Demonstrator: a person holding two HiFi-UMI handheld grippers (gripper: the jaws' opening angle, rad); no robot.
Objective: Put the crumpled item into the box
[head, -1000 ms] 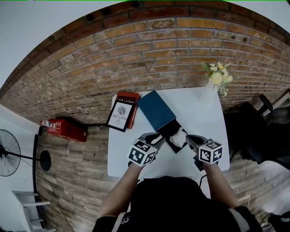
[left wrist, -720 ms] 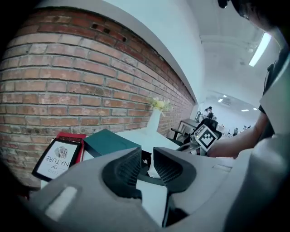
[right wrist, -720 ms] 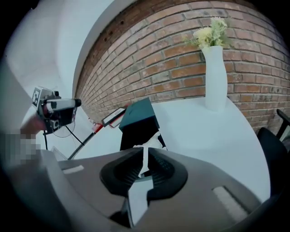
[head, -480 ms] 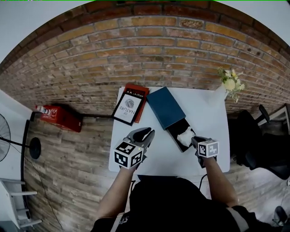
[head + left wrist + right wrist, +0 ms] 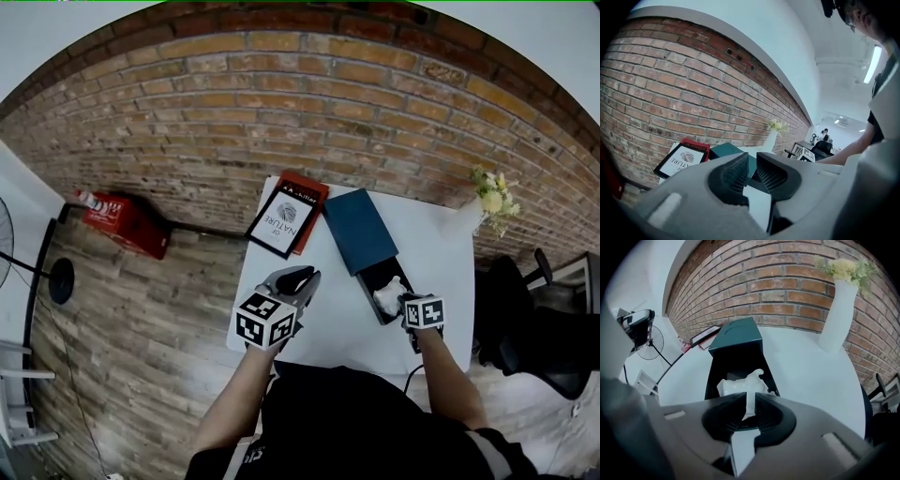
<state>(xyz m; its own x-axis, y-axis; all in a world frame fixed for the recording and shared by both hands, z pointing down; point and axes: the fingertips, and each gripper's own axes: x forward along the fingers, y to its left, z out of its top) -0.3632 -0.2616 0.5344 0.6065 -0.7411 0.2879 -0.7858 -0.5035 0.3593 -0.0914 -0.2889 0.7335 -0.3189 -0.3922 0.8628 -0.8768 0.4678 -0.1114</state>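
Observation:
A dark teal box (image 5: 361,230) lies on the white table (image 5: 328,319), with its black tray (image 5: 394,275) slid out toward me. White crumpled paper (image 5: 387,297) sits over the tray's near end. My right gripper (image 5: 405,301) is shut on it. In the right gripper view a strip of the crumpled paper (image 5: 738,385) is pinched in my right gripper (image 5: 750,401), above the black tray (image 5: 723,367). My left gripper (image 5: 298,276) hovers over the table left of the box. Its jaws have just been closing; my left gripper (image 5: 751,164) keeps a narrow gap with nothing in it.
A white-covered book (image 5: 286,217) on a red one lies at the table's far left corner. A white vase of flowers (image 5: 836,315) stands at the far right. A red case (image 5: 127,223) sits on the floor to the left, a dark chair (image 5: 511,323) to the right.
My left gripper has drawn away from the box to the left and its jaws have narrowed. My right gripper has sunk toward the tray with the paper.

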